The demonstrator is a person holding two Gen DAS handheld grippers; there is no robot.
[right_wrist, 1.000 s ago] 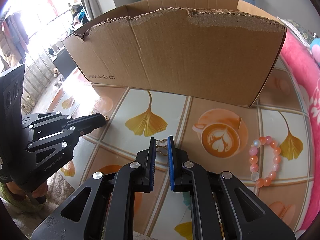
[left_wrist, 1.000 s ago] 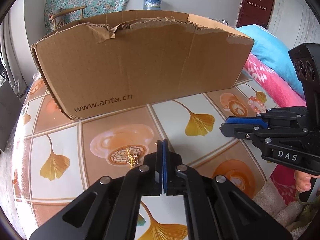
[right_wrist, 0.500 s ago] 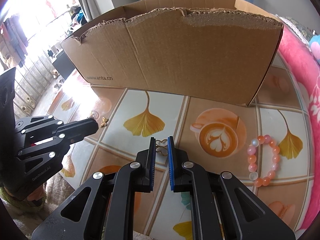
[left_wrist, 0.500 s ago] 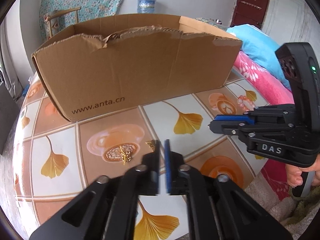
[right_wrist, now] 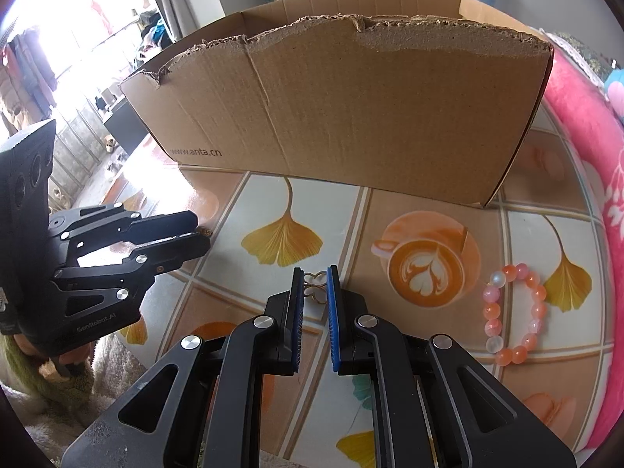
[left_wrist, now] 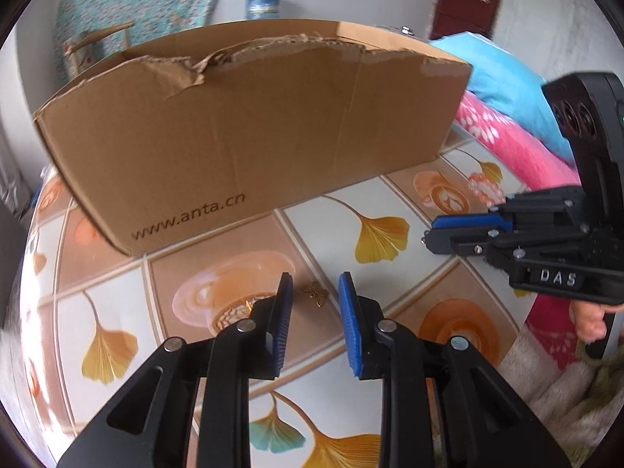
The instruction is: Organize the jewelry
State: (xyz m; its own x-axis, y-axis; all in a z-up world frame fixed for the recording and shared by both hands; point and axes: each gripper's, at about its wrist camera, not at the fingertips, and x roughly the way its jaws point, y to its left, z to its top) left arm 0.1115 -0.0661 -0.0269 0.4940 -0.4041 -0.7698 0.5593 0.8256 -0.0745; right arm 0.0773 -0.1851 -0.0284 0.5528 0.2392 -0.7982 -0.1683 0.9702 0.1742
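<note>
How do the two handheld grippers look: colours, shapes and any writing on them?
Both are black, with angular linked arms and silver screw heads. The left gripper and the right gripper each have flat, ribbed blue pads on their fingers. Seen from the side, the right one bears raised "DAS" lettering, and the left one reads "GenRobot.AI". Each carries a black camera block with round lenses.

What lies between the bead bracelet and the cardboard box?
Only bare patterned tablecloth lies between the bead bracelet and the cardboard box, as the right wrist view shows.

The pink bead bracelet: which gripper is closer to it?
Right. The right gripper sits just beside the bracelet; the left gripper is across the table, far from it.
</note>
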